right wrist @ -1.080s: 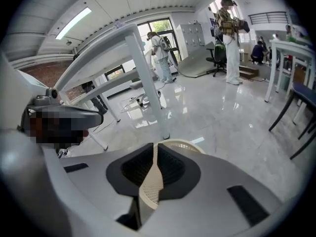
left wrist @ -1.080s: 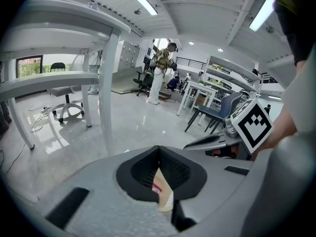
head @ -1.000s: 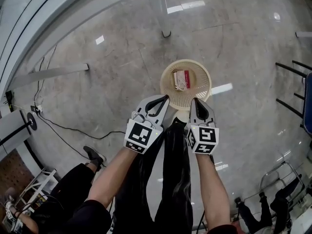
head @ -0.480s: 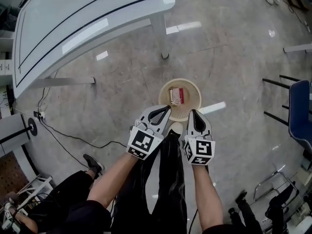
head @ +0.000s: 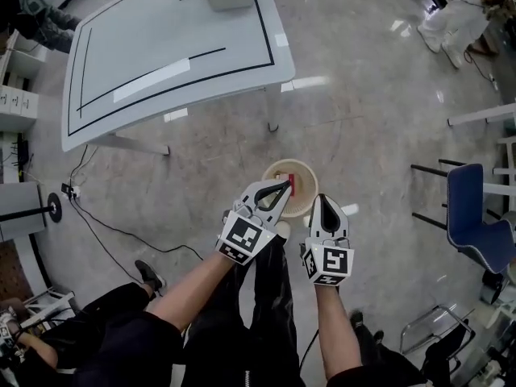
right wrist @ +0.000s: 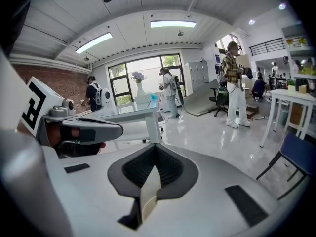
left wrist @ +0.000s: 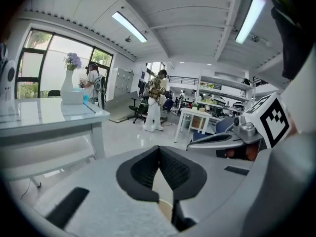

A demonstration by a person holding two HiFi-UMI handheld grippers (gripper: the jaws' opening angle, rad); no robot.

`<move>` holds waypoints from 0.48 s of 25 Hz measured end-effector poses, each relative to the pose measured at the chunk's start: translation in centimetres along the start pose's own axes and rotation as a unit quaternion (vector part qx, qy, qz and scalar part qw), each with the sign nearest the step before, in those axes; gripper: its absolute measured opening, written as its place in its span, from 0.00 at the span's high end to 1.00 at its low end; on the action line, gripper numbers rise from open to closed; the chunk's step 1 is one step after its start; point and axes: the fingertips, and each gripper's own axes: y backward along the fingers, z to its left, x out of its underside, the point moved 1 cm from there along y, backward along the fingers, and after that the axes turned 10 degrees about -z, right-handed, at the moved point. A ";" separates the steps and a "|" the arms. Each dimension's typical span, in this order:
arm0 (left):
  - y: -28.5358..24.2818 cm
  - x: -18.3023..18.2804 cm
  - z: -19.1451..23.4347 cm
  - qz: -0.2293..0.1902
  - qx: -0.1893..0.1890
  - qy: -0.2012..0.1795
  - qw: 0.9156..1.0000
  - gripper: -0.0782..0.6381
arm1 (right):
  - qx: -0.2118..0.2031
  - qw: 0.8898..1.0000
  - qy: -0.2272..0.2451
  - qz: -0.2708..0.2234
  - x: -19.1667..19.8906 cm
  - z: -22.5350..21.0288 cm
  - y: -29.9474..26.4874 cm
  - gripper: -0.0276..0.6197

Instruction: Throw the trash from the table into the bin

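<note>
Well apart, table edge and bin rim.

The floor looked like polished grey stone, glossy enough to mirror the ceiling lights. The worktop had a smooth, pale-grey top with a soft sheen and thin black lines. The bin appeared to be cream plastic in an open lattice. The left gripper and the right gripper both had matt, finely grained light-grey plastic shells. Their pads were black, ribbed and rubbery-looking. The person's trousers were black with a leather-like shine. A chair had a smooth blue seat on thin dark metal legs.
</note>
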 end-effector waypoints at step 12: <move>5.3 -12.3 -2.6 -0.042 -0.026 -0.009 0.999 0.88 | -0.038 0.999 0.001 -0.029 -12.1 5.0 5.2 0.94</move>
